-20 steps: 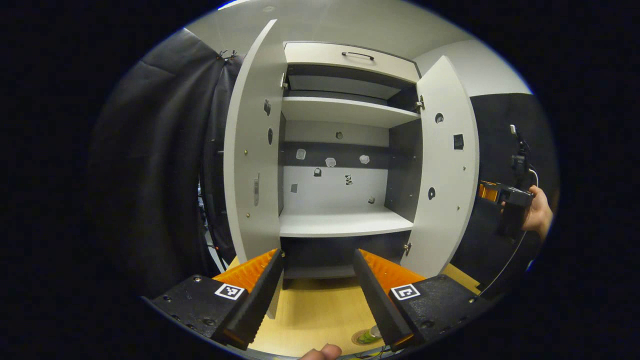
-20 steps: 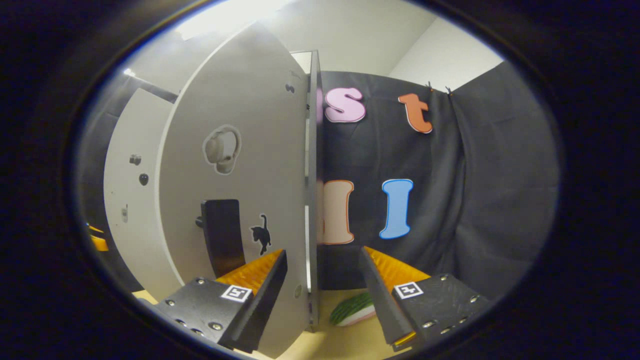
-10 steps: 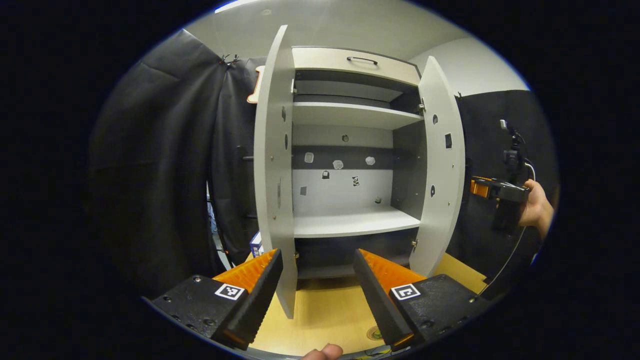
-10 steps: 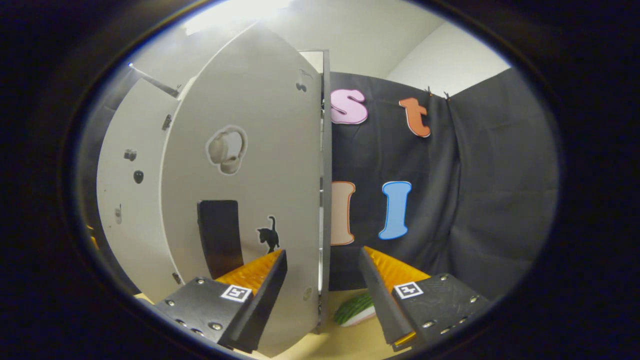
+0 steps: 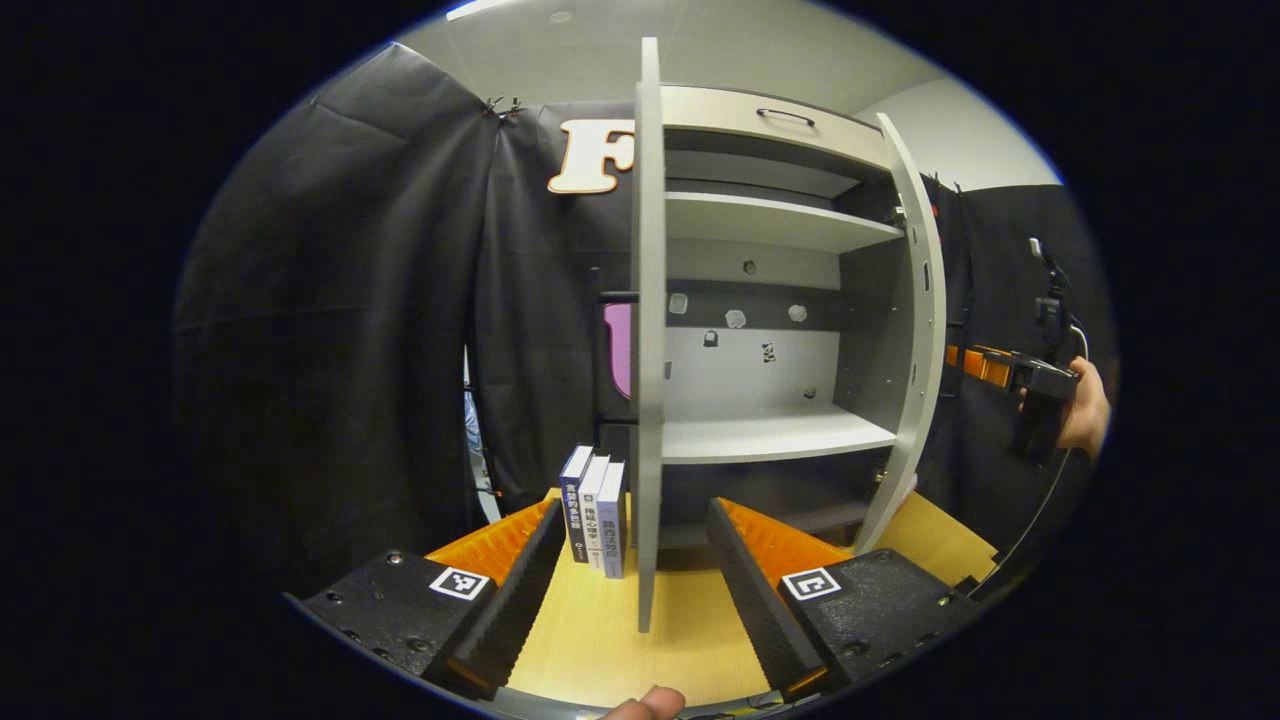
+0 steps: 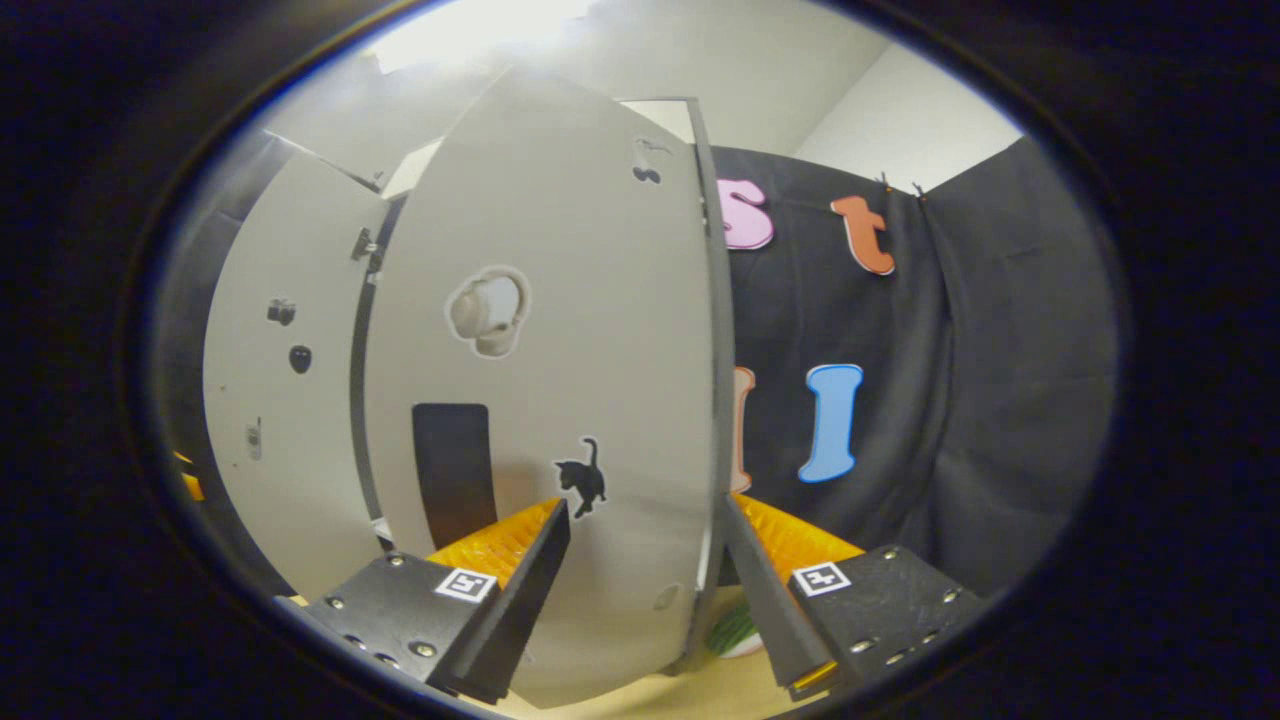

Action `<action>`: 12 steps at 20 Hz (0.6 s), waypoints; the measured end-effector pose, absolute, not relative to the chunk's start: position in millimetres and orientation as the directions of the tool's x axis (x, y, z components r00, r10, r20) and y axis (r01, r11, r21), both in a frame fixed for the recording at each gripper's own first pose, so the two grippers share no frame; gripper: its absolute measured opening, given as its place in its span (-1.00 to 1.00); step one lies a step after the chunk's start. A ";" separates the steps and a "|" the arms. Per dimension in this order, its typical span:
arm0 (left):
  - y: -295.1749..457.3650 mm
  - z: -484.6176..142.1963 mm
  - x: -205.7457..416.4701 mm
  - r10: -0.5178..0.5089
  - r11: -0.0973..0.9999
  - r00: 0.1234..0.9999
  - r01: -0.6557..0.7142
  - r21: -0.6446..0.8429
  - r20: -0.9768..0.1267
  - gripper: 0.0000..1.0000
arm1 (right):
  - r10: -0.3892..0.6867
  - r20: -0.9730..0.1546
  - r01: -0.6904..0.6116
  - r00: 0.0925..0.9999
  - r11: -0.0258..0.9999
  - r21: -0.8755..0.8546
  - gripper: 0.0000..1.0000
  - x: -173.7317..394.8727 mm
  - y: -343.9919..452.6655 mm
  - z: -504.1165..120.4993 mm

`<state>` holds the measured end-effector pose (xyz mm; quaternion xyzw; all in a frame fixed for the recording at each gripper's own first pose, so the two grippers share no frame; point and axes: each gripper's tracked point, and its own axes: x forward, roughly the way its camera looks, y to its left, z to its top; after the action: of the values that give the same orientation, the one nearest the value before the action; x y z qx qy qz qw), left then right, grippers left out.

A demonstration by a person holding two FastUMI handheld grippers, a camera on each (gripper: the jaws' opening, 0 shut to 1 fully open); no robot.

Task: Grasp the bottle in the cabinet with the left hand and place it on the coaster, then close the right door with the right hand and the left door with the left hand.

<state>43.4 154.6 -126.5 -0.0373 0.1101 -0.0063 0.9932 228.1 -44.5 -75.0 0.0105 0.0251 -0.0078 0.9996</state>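
Green-white thing point(image 6: 735, 632) mostly hidden behind right door point(image 6: 560, 400); can't ID.

Right door point(image 6: 560, 380) outer face close ahead, right gripper point(image 6: 645, 590) jaws parted

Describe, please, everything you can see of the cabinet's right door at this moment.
In the right gripper view, the right door is a tall, flat panel that looks like pale grey laminated board with a darker edge. Its outer face carries a dark rectangular handle plate, a small black cat sticker and a pale round sticker. It stands upright and partly swung, not shut. The right claw is open, with the door's free edge between its fingers; contact cannot be confirmed.
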 end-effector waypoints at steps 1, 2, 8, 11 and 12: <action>161.7 -128.2 44.9 -0.020 0.997 0.975 0.002 -0.081 -0.223 0.75 | -0.008 -0.040 0.008 0.999 1.000 0.020 0.86 230.5 -39.5 -72.2; 168.0 -131.2 46.6 -0.020 0.996 0.973 0.000 -0.085 -0.230 0.82 | -0.002 -0.034 0.002 0.999 1.000 0.013 0.86 230.8 -35.0 -71.7; 233.8 -139.6 61.2 0.076 0.995 0.968 -0.088 -0.040 -0.238 0.82 | -0.009 -0.059 0.007 0.998 0.999 -0.039 0.80 232.9 -31.0 -83.3; 265.6 -149.6 70.3 0.123 0.989 0.959 -0.140 -0.050 -0.256 0.75 | 0.007 -0.068 -0.010 0.998 0.999 -0.045 0.86 221.5 -30.5 -86.7; 271.9 -151.4 76.6 0.130 0.987 0.957 -0.150 -0.059 -0.260 0.82 | 0.015 -0.071 -0.018 0.997 0.999 -0.046 0.86 214.5 -30.0 -88.2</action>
<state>76.6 271.9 -151.4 -0.0390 0.1286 0.0708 0.9884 214.5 -30.0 -88.2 -0.0232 0.0354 0.0081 0.9991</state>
